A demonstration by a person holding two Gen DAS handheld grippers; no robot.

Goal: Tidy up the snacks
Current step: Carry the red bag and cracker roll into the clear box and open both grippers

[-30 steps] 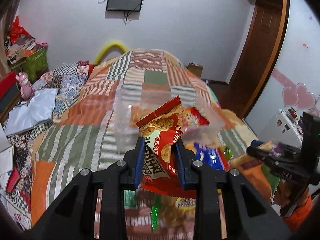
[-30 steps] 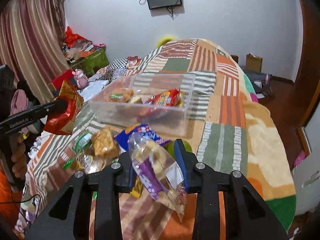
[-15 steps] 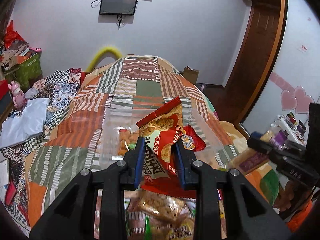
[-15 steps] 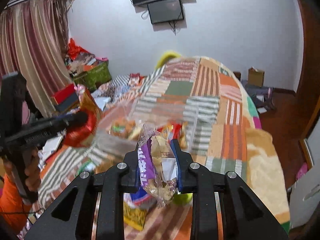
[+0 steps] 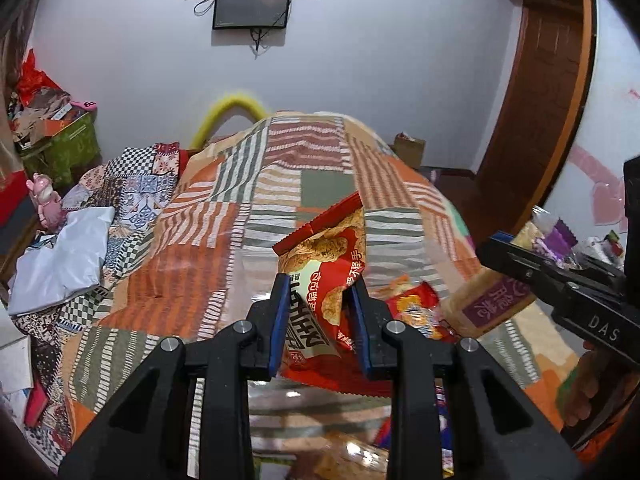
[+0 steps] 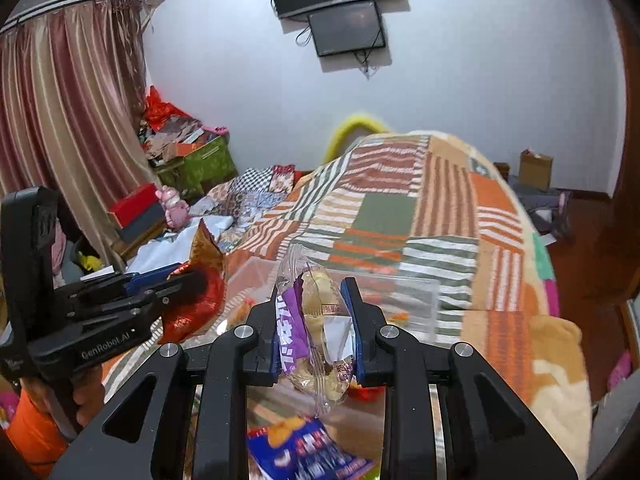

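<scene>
Left gripper (image 5: 320, 312): clamped on a red snack packet (image 5: 326, 280), pads pressed into its sides, top edge tilted up over the clear plastic bin (image 5: 240, 276). Right gripper (image 6: 315, 330): closed on a clear pouch with purple print (image 6: 316, 332), jaws just drawn tighter around it, held above the near edge of the same bin. Inside the bin: a red-and-orange packet (image 5: 416, 308). Below, on the patchwork quilt (image 6: 400, 208): a blue packet (image 6: 308, 452), blurred. Beyond the bed: a white wall and a mounted screen (image 6: 348, 28).
</scene>
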